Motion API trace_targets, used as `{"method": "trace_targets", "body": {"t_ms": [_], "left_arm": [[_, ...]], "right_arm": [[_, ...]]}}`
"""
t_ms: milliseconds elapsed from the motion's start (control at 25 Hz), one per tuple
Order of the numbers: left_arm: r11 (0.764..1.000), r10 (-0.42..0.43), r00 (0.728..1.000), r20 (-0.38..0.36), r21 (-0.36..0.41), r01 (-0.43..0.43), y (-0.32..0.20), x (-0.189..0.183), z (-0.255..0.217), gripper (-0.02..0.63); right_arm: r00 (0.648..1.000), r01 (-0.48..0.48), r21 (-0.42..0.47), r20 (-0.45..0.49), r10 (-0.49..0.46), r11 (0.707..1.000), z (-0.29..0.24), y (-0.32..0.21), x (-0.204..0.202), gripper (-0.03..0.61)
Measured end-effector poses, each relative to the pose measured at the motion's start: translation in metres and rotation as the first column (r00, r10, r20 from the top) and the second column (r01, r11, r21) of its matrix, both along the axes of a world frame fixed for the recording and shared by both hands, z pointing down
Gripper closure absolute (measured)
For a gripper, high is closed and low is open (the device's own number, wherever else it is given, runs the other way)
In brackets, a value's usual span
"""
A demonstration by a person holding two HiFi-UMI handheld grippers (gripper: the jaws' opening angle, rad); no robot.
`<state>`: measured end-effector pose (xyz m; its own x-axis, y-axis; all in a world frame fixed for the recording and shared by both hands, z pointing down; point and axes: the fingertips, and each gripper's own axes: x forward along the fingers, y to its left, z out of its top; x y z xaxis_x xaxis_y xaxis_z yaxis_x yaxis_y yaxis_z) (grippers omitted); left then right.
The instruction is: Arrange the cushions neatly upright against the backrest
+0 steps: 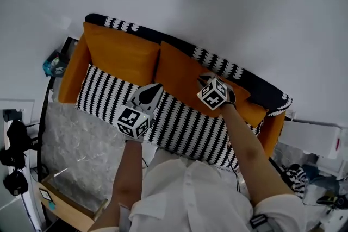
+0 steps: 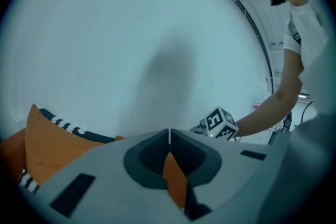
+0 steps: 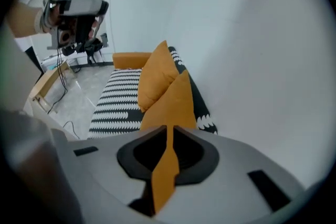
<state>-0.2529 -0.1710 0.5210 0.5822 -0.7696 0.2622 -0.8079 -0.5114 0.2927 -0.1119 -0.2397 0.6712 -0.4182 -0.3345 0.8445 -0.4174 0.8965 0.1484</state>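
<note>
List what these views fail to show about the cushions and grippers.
- Left gripper view: the left gripper's body hides which cushion its pinched orange fabric belongs to.
- Head view: its marker cube largely covers the right gripper's jaws.
- Head view: the person's shirt hides part of the sofa's front edge.
</note>
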Motion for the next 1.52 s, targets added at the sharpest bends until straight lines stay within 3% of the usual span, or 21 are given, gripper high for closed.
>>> {"method": "trace_targets", "body": {"t_ms": [200,360,440,480,640,680,760,1120,1320,1520], "left_arm": [[1.0,-0.007,1.0,0.001,0.024,0.007,0.001,0.001,-0.015,0.589],[0.999,0.003,1.0,-0.003,0.033,-0.003,0.001,0.008,-0.024,0.589],[0.999,0.014,1.0,-0.013,0.039,-0.013,0.001,0.016,-0.029,0.589],[0.999,0.02,1.0,-0.021,0.042,-0.019,0.002,0.02,-0.032,0.589],[0.997,0.051,0.997,-0.064,0.061,-0.048,0.006,0.044,-0.044,0.589],[0.996,0.062,0.995,-0.075,0.066,-0.057,0.005,0.052,-0.047,0.589],[0.993,0.092,0.992,-0.087,0.077,-0.085,0.004,0.07,-0.054,0.589],[0.971,0.235,0.964,-0.126,0.067,-0.228,0.01,0.17,-0.056,0.561],[0.948,0.312,0.942,-0.125,0.102,-0.301,0.003,0.228,-0.068,0.544],[0.936,0.35,0.929,-0.124,0.096,-0.34,0.01,0.27,-0.069,0.538]], "right_arm": [[0.973,-0.105,0.049,0.21,0.092,0.993,-0.062,0.003,-0.002,0.534],[0.902,-0.205,0.057,0.399,0.166,0.977,-0.105,0.012,0.014,0.535],[0.832,-0.266,0.026,0.512,0.216,0.964,-0.126,0.021,0.027,0.534],[0.78,-0.294,0.001,0.578,0.239,0.956,-0.137,0.026,0.034,0.534],[0.541,-0.397,-0.111,0.774,0.33,0.911,-0.173,0.051,0.076,0.532],[0.498,-0.423,-0.127,0.794,0.347,0.897,-0.179,0.057,0.089,0.532],[0.452,-0.463,-0.143,0.811,0.371,0.875,-0.185,0.068,0.116,0.534],[0.424,-0.576,-0.134,0.795,0.434,0.806,-0.19,0.119,0.226,0.537],[0.407,-0.631,-0.104,0.799,0.442,0.769,-0.197,0.125,0.283,0.537],[0.435,-0.643,-0.102,0.767,0.472,0.759,-0.192,0.141,0.325,0.531]]}}
